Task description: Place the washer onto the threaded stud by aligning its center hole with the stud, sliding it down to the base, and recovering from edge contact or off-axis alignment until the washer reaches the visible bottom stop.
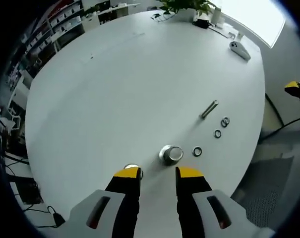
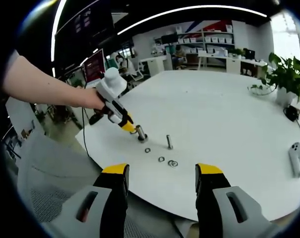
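A thin threaded stud [image 1: 209,109] [image 2: 169,142] stands upright on the white round table [image 1: 115,89]. Three washers lie in a loose row beside it: one [image 1: 197,151] [image 2: 148,150] nearest a short metal cylinder [image 1: 170,154] [image 2: 141,135], one [image 1: 217,134] [image 2: 161,159] in the middle, one [image 1: 225,121] [image 2: 173,163] closest to the stud. My left gripper [image 1: 158,173] [image 2: 131,128] is open just short of the cylinder, nothing between its jaws. A small shiny piece [image 1: 133,167] peeks out behind its left tip. My right gripper [image 2: 161,171] hangs open off the table's near edge, well back from the washers.
A white handheld controller [image 1: 239,49] [image 2: 297,158] lies near the table rim. A potted plant [image 2: 283,74] and cables sit at the far side. A grey mesh chair [image 2: 45,198] is below the table edge. Shelves and desks line the room behind.
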`<act>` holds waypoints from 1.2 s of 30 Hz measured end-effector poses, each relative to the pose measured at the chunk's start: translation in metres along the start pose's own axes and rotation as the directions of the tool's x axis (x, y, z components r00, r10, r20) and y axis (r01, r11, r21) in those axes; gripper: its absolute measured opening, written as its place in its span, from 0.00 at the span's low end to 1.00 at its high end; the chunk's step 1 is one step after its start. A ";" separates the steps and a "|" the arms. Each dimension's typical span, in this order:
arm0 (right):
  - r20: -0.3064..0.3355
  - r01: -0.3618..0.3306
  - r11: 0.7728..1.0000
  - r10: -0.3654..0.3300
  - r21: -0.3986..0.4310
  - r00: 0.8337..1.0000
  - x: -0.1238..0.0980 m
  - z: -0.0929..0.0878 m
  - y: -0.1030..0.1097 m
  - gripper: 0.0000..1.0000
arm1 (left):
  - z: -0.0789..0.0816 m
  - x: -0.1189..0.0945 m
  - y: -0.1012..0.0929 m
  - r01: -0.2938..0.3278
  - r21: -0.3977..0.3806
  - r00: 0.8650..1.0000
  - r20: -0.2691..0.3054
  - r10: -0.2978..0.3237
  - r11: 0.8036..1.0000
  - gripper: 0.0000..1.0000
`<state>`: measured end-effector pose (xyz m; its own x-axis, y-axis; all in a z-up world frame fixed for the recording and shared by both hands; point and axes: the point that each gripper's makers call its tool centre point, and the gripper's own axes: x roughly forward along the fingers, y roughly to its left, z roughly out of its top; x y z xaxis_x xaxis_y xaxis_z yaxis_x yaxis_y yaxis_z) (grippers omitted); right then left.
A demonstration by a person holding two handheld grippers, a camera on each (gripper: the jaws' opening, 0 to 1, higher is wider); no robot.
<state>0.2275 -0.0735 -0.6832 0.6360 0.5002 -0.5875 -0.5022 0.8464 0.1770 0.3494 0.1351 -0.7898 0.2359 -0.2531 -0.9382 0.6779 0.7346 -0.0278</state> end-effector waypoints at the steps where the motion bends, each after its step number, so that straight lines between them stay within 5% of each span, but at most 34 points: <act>1: 0.004 0.000 1.000 0.000 -0.001 1.000 0.000 0.001 0.000 0.56 | -0.001 0.001 0.001 0.000 0.001 1.000 -0.006 0.000 1.000 0.26; 17: 0.008 -0.007 1.000 0.007 0.003 1.000 0.000 0.002 0.000 0.56 | -0.013 0.010 0.023 -0.027 -0.041 0.999 -0.022 0.026 0.999 0.28; 24: 0.010 0.006 1.000 -0.006 0.011 1.000 -0.001 0.002 -0.003 0.56 | -0.025 0.026 0.029 -0.039 0.009 0.996 -0.083 0.039 0.999 0.28; 30: 0.011 0.023 0.999 -0.023 0.024 1.000 -0.002 0.001 -0.006 0.56 | -0.023 0.038 0.044 -0.025 -0.059 0.995 -0.100 0.019 0.998 0.28; 36: 0.011 0.028 0.999 -0.028 0.025 1.000 -0.002 0.001 -0.007 0.55 | -0.019 0.044 0.046 -0.043 0.041 0.992 -0.119 0.047 0.998 0.24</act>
<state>0.2305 -0.0805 -0.6827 0.6565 0.4783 -0.5833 -0.4698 0.8643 0.1798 0.3771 0.1696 -0.8391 0.1832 -0.1413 -0.9729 0.6953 0.7182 0.0266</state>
